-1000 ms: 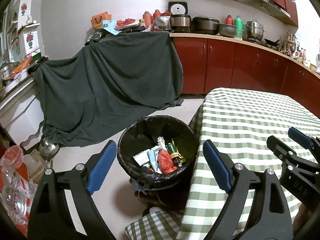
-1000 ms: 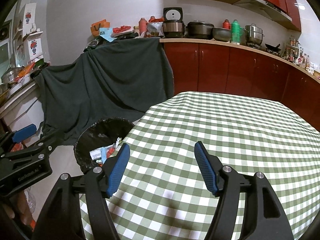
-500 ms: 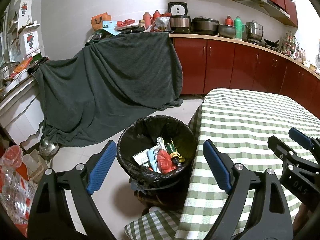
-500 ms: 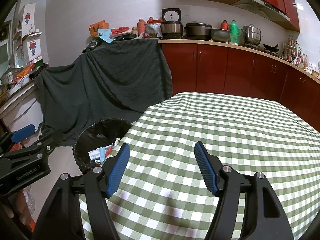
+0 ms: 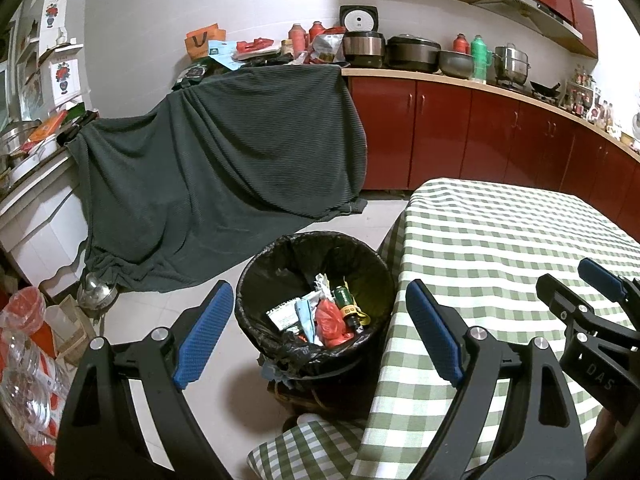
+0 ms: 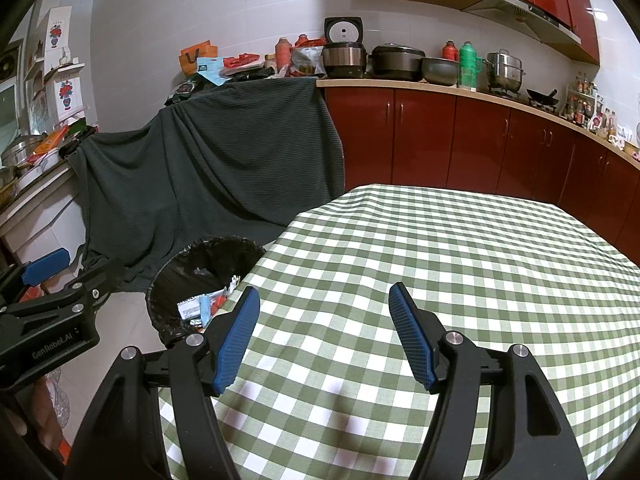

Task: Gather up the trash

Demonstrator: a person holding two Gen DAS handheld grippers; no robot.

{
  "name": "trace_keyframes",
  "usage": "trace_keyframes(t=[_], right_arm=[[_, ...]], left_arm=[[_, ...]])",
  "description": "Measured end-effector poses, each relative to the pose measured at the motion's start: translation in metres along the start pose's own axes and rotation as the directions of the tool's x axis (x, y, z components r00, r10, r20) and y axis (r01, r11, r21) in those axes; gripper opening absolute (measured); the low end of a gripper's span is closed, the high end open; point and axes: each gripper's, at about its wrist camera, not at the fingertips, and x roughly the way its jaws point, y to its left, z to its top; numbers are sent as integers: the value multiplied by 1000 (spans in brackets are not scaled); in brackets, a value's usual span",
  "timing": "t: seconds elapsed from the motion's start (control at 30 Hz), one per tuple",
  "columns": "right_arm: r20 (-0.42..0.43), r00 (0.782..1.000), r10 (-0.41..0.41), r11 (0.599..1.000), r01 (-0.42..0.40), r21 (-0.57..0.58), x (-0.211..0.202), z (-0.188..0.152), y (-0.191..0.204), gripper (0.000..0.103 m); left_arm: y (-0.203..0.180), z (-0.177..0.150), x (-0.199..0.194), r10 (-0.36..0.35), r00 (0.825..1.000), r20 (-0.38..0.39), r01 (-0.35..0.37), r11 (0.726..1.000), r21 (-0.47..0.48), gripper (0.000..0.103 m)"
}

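With nothing left on the checked counter that I can see, both the left gripper and right gripper hang with fingers spread and empty, since the trash already sits in the black-lined bin beside it.

Right gripper: drawn slightly back over the checked tablecloth, jaws spread; trash bin at its 10 o'clock now shows a little more fully; left gripper barely shifted.
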Motion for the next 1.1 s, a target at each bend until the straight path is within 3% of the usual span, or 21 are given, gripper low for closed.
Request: trace_keyframes(t=[1.1], right_arm=[[0, 1000, -1, 1000, 1, -1, -1, 0, 1, 65]], left_arm=[[2, -2, -1, 0, 1000, -5, 0, 1000, -2, 86]])
